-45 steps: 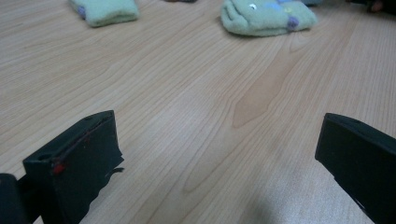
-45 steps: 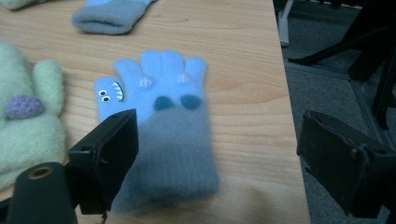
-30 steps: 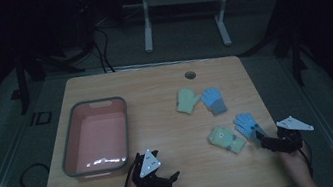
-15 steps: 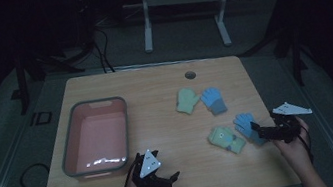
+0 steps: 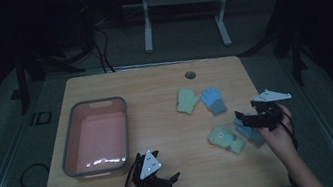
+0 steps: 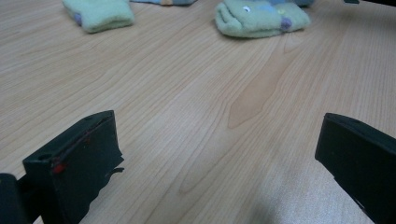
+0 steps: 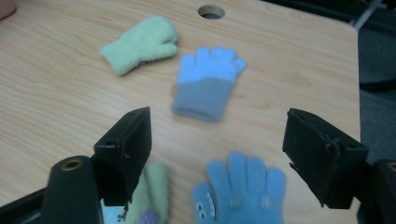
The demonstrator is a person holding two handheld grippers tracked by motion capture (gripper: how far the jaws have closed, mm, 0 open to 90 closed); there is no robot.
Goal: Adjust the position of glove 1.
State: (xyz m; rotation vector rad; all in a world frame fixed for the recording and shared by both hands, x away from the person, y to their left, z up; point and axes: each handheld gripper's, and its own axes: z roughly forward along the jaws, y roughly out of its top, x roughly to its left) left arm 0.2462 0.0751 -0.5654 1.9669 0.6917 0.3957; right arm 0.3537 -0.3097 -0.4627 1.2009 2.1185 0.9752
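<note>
Several small gloves lie on the right half of the wooden table (image 5: 154, 90): a green mitten (image 5: 187, 100) and a blue glove (image 5: 213, 100) side by side, and nearer me a green glove (image 5: 226, 138) beside a second blue glove (image 5: 251, 133). My right gripper (image 5: 245, 119) hovers over this nearer pair. In the right gripper view its jaws (image 7: 217, 119) stand apart with nothing between them; they have just been closing a little. Below them lies the near blue glove (image 7: 240, 189), beyond them the far blue glove (image 7: 208, 84) and the mitten (image 7: 140, 44). My left gripper (image 5: 168, 182) rests open at the table's near edge, its jaws (image 6: 219, 135) empty.
A pink tub with a grey rim (image 5: 69, 144) stands empty on the table's left half. A round cable hole (image 5: 190, 75) sits near the far edge. A white metal frame (image 5: 181, 10) stands on the floor beyond the table.
My right gripper has risen and moved away from me, from the near right edge to above the near blue glove. The left gripper and the gloves have stayed put.
</note>
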